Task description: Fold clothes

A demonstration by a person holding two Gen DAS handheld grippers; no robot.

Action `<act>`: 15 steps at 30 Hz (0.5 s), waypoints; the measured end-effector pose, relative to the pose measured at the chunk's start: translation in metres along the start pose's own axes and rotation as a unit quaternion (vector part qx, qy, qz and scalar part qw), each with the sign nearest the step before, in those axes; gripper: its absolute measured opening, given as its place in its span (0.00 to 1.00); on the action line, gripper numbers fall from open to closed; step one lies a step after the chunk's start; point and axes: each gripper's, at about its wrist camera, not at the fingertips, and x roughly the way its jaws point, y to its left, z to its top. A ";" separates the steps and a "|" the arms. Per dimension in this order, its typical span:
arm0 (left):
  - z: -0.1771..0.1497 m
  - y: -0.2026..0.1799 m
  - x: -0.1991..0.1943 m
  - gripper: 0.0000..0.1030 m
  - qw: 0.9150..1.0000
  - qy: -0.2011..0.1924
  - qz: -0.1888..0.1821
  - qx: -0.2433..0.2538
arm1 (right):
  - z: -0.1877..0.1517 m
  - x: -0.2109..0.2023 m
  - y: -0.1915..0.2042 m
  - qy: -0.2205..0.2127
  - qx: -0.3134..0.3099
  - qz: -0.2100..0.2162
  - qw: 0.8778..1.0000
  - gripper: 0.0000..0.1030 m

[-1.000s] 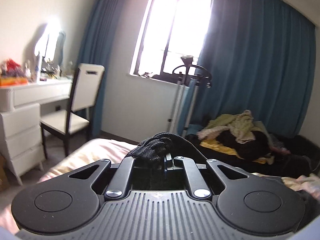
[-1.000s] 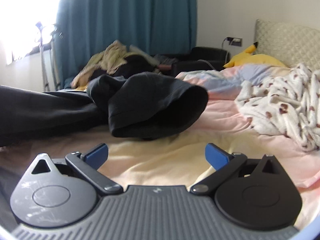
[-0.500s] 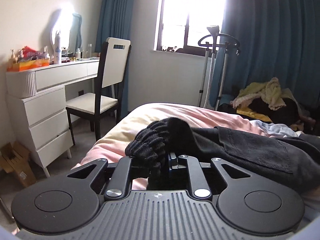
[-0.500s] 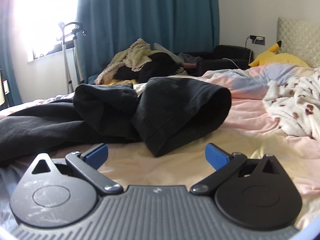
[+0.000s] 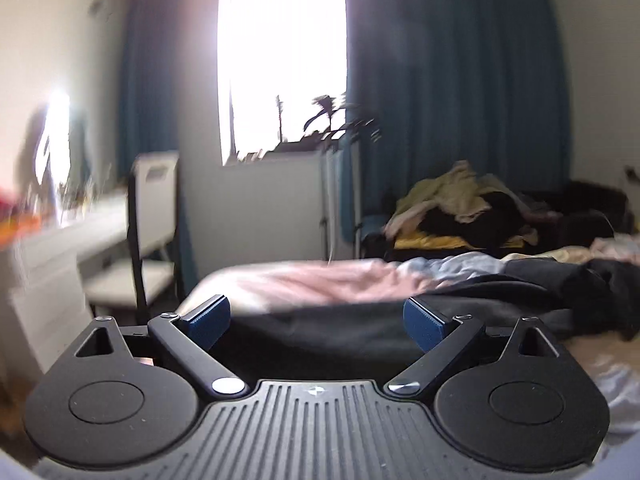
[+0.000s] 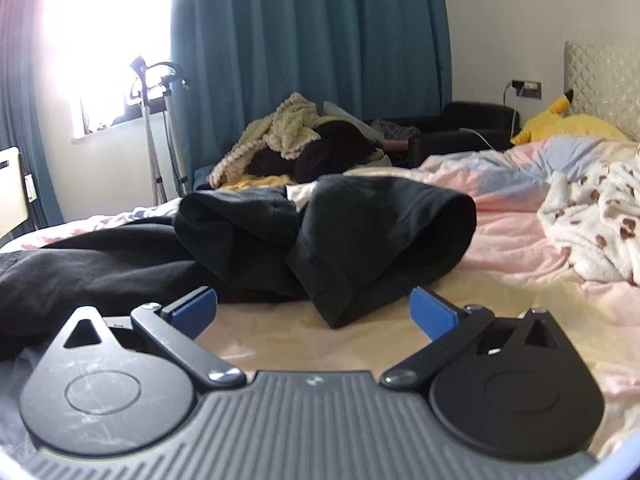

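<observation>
A black garment (image 6: pixel 320 236) lies rumpled on the pink and cream bed (image 6: pixel 508 240), its folded end bulging toward the right. In the left wrist view the same black garment (image 5: pixel 328 328) stretches flat just beyond my left gripper (image 5: pixel 316 320), whose jaws are opening wide; the cloth lies ahead of and below the blue pads (image 5: pixel 208 318), and nothing is pinched between them. My right gripper (image 6: pixel 314 310) hovers low over the sheet, open, with the garment's hem just in front of its fingertips and not touching them.
A heap of clothes (image 6: pixel 296 148) sits on a dark seat behind the bed. A white spotted fleece blanket (image 6: pixel 592 224) and a yellow plush toy (image 6: pixel 560 120) lie at the right. A garment steamer stand (image 6: pixel 154 128), a white chair (image 5: pixel 152 220) and a dresser (image 5: pixel 44 264) stand at the left.
My left gripper let go of the bunched black cloth it was shut on and its jaws spread wide; it also swung sideways, blurring the view. The right gripper has barely moved.
</observation>
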 end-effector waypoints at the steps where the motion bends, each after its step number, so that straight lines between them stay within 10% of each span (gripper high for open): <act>1: 0.005 -0.015 -0.004 0.94 1.000 -0.014 -0.011 0.006 | 0.002 -0.002 0.000 -0.003 -0.001 0.006 1.000 1.00; 15: -0.004 -0.198 0.019 0.95 0.983 -0.017 -0.158 -0.092 | 0.012 -0.031 -0.015 -0.033 0.028 0.043 0.998 1.00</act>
